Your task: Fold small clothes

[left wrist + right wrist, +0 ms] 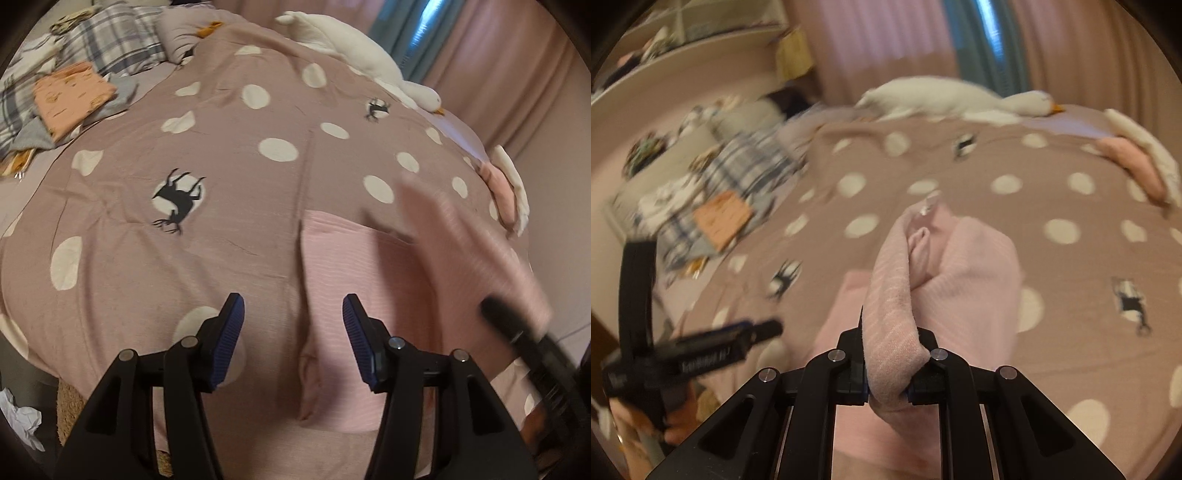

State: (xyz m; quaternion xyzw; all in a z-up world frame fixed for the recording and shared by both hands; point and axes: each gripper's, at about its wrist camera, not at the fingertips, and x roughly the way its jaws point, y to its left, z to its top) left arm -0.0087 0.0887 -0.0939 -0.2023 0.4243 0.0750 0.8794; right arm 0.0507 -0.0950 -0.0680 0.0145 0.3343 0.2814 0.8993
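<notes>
A pale pink ribbed garment [354, 280] lies on the dotted mauve bedspread [207, 258]. My left gripper [293, 339] is open and empty, held just above the garment's left edge. My right gripper [886, 380] is shut on a bunched part of the pink garment [897, 314] and lifts it off the bed. In the left wrist view the right gripper [517, 328] shows blurred at the right, with the lifted pink flap [472, 243] hanging from it. In the right wrist view the left gripper [713, 350] shows at the left.
A pile of clothes with an orange folded piece [70, 99] and plaid fabric [118, 40] lies at the bed's far left. A white goose plush [354, 48] lies at the far edge. A pink and cream item [506, 188] sits at the right edge.
</notes>
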